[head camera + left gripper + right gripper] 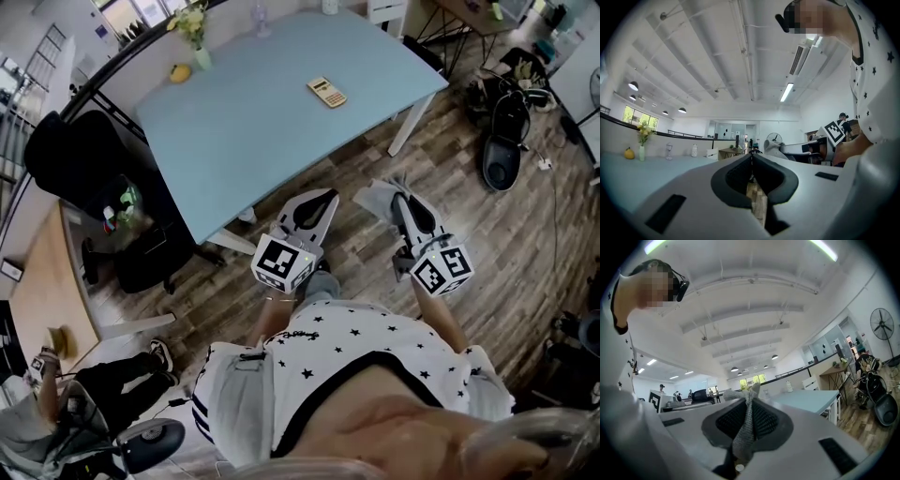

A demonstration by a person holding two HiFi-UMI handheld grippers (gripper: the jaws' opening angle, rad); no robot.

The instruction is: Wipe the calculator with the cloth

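A beige calculator (326, 92) lies flat on the light blue table (253, 131), toward its far right side. Both grippers are held close to my body, short of the table's near edge and well away from the calculator. My right gripper (380, 194) (750, 395) is shut on a grey cloth (744, 430), whose folds stick out past the jaw tips (372, 197). My left gripper (326, 197) (751, 158) is shut with nothing between its jaws. In the left gripper view the right gripper's marker cube (836, 131) shows at the right.
On the table's far left stand a vase of flowers (195, 33) and a yellow fruit (180, 72). A black office chair (89, 159) sits left of the table. Bags and a black stroller (506, 141) crowd the floor at right. A seated person (56, 403) is at lower left.
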